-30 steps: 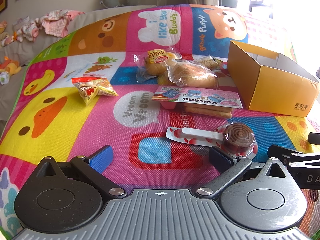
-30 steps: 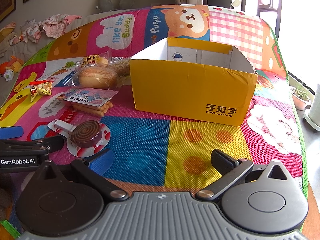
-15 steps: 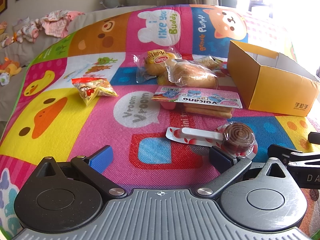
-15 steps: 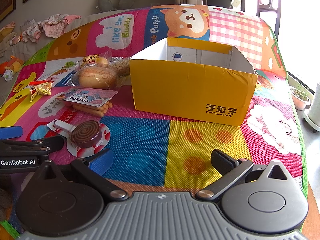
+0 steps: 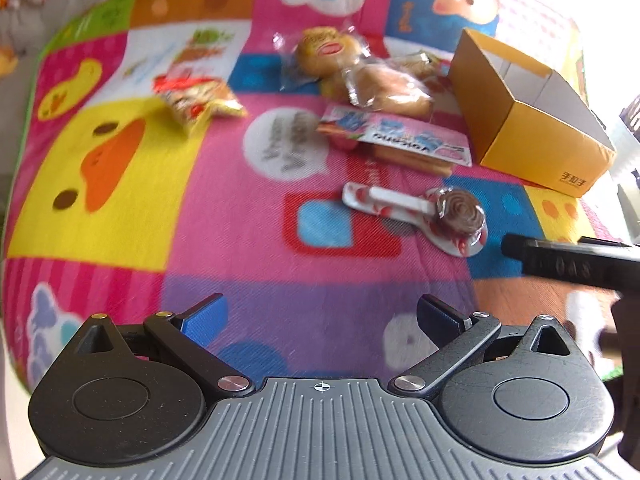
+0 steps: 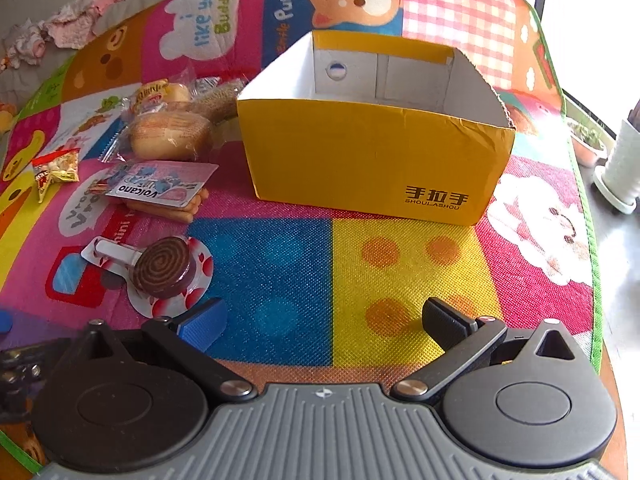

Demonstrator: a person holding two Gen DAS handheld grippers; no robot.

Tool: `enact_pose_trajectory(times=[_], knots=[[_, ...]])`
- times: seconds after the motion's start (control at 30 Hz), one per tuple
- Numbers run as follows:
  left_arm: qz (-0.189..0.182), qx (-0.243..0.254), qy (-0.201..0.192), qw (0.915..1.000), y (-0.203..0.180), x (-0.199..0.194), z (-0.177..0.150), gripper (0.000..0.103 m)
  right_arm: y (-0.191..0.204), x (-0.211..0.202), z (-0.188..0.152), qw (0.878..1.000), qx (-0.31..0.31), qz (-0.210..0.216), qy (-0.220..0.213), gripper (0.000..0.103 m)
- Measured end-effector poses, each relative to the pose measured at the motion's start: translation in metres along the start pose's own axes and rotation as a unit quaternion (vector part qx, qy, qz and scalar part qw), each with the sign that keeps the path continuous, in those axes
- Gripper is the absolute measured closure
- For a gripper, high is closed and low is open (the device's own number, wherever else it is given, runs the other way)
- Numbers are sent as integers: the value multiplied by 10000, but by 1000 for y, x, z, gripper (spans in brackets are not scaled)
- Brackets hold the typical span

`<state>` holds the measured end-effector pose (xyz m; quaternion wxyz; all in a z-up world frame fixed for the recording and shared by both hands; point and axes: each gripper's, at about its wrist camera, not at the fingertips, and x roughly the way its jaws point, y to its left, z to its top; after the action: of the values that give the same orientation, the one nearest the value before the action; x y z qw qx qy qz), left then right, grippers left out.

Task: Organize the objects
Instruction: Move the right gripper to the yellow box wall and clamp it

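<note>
While both the left gripper and right gripper hover released and empty, the spiral lollipop lies at ten o'clock of the right gripper, short of the open yellow box awaiting snacks.

Bare play mat lies open between the right gripper and the yellow box, whose open top is unobstructed and whose near wall stands upright across the way. Left of that lane the wrapped lollipop lies just beside the blue finger. Beyond it, the Volcano biscuit pack and bagged buns crowd the box's left wall
</note>
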<state>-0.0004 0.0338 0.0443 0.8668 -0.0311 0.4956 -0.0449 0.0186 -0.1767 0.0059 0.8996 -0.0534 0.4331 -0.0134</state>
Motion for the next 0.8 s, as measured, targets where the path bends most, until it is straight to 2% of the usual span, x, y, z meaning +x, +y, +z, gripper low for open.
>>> enact_pose_trajectory(times=[0.1, 0.3, 0.4, 0.5, 0.6, 0.7, 0.77, 0.8], knots=[[-68, 14, 228, 9997, 9, -8, 10, 0, 5, 5, 8, 9994, 141, -162, 267, 0], [-250, 103, 597, 9978, 18, -26, 36, 0, 7, 7, 9, 9979, 454, -342, 324, 0], [-208, 118, 641, 9977, 23, -37, 50, 0, 8, 9, 13, 9973, 423, -348, 479, 0], [-51, -99, 677, 9976, 30, -49, 64, 0, 5, 11, 20, 9963, 367, -242, 733, 0], [197, -313, 744, 9965, 32, -63, 80, 0, 2, 12, 29, 9933, 216, 47, 1137, 0], [232, -418, 994, 9939, 23, -72, 95, 0, -12, -3, 36, 9784, 591, 784, 1820, 0], [166, -550, 1194, 9912, 12, -76, 104, 0, -20, -28, 41, 9727, 720, 932, 1998, 0], [185, -618, 1248, 9901, 5, -79, 110, 0, -22, -43, 46, 9751, 594, 912, 1934, 0]])
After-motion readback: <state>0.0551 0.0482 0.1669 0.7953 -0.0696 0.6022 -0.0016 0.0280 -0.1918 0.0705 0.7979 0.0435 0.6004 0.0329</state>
